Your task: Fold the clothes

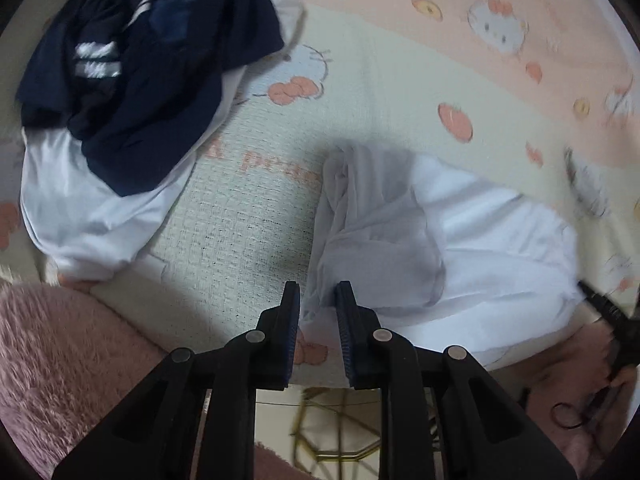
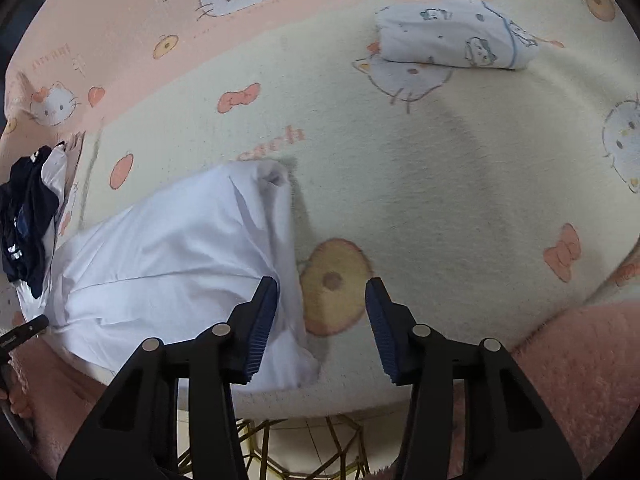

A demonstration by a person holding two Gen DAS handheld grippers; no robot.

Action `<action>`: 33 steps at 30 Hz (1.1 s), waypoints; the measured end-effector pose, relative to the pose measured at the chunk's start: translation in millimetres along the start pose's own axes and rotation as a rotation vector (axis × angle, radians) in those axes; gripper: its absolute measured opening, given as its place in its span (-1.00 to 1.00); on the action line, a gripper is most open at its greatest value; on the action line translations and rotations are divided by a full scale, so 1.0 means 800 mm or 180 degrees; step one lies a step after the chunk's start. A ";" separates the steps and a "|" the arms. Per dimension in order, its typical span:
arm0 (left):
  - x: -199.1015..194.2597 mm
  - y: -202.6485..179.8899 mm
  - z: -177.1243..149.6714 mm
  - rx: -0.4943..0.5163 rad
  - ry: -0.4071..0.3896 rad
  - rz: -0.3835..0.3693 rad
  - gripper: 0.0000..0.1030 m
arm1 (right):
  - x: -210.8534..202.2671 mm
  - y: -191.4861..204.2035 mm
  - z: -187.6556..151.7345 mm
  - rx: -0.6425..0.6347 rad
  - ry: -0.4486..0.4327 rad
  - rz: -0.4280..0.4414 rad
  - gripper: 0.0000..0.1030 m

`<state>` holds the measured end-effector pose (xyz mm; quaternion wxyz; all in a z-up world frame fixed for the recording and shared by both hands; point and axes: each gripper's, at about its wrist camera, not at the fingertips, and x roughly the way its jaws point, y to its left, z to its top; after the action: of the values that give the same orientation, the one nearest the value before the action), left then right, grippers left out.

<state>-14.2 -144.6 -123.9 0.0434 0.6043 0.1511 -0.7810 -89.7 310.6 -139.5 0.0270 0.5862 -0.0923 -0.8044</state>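
A white garment (image 1: 440, 248) lies partly folded on the cartoon-print blanket (image 1: 380, 92), near its front edge. My left gripper (image 1: 318, 292) hovers at the garment's left edge, jaws narrowly apart, with a bit of cloth showing between the tips; I cannot tell if it grips. The same garment shows in the right wrist view (image 2: 172, 248). My right gripper (image 2: 322, 284) is open above the blanket, its left finger over the garment's right edge. The left gripper's tip (image 2: 24, 330) shows at far left.
A heap of navy and white clothes (image 1: 132, 92) lies at the back left, also seen small in the right wrist view (image 2: 28, 208). A folded patterned garment (image 2: 456, 36) lies at the back right. Pink fluffy cloth (image 1: 60, 352) lies at the near edge; a gold wire frame (image 2: 288, 452) stands below.
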 end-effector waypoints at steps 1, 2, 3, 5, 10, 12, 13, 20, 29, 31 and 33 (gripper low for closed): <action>0.001 0.005 0.002 -0.0058 -0.0001 -0.0059 -0.58 | -0.004 -0.002 0.002 0.0042 -0.0039 0.0036 -0.08; 0.002 0.009 0.004 -0.0115 -0.0001 -0.0119 -0.58 | -0.008 -0.005 0.003 0.0091 -0.0091 0.0077 -0.06; 0.003 0.011 0.006 -0.0153 -0.0011 -0.0203 -0.58 | -0.014 -0.010 0.006 0.0171 -0.0207 0.0135 0.02; 0.003 0.006 0.005 -0.0167 -0.0048 -0.0448 -0.58 | -0.018 -0.012 0.012 0.0212 -0.0337 0.0139 0.06; 0.031 -0.013 0.005 -0.0080 0.0113 -0.0394 -0.56 | 0.016 -0.003 0.011 0.0019 0.0094 0.0177 0.06; 0.041 -0.016 0.002 0.0026 0.0205 0.0007 -0.48 | 0.024 0.002 0.003 -0.0092 0.0274 0.0133 0.06; 0.042 -0.012 0.002 -0.0015 0.0210 0.0062 -0.46 | 0.022 0.002 0.001 -0.0108 0.0275 0.0057 0.06; 0.031 0.023 0.006 -0.0547 0.0123 -0.0752 -0.43 | -0.015 -0.023 0.002 0.0247 -0.0114 0.0217 0.10; 0.043 0.036 0.002 -0.0802 0.0285 -0.0911 -0.22 | 0.014 -0.008 -0.006 0.0109 0.0308 0.0590 0.10; 0.050 0.030 0.005 -0.0739 0.0297 -0.0738 -0.21 | 0.016 0.011 -0.011 -0.0144 0.0357 0.0543 0.10; 0.046 0.026 0.004 -0.0725 0.0248 -0.0741 -0.22 | 0.015 0.024 -0.015 -0.0317 0.0347 0.0527 0.08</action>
<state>-22.0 -160.9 -162.1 0.0150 0.6038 0.3093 -0.7345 -83.3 288.5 -150.5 0.1275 0.6173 -0.0987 -0.7700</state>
